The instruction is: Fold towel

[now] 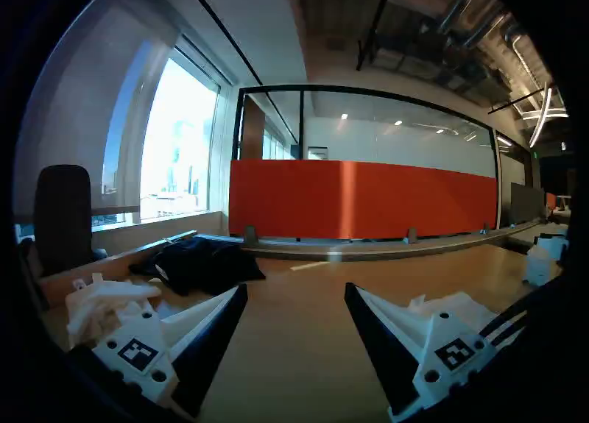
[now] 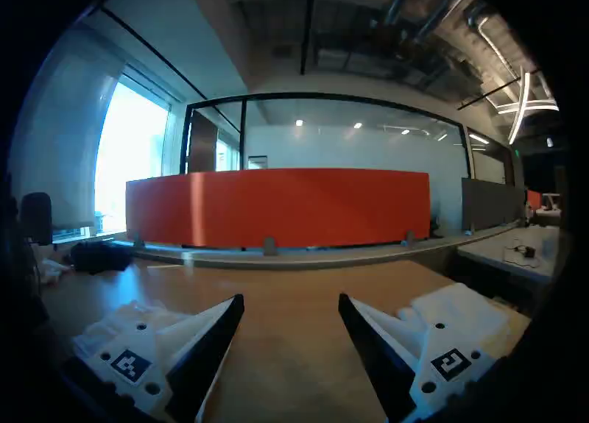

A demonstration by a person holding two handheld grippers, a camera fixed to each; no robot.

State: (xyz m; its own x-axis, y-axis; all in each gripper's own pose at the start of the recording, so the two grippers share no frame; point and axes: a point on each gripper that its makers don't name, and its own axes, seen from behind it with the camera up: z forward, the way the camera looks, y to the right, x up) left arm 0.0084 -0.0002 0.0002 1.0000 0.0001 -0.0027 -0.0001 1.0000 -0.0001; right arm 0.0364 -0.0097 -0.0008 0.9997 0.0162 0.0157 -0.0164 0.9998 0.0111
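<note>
Divider (image 1: 361,198) orange; table (image 1: 294,335) tan wood; cloth (image 1: 199,265) black; towel (image 2: 462,304) white, seemingly plain.

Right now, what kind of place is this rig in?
Most likely an open-plan office: a long wooden desk with an orange divider panel along its far edge, a glass-walled room behind it, and exposed ceiling ducts overhead.
</note>
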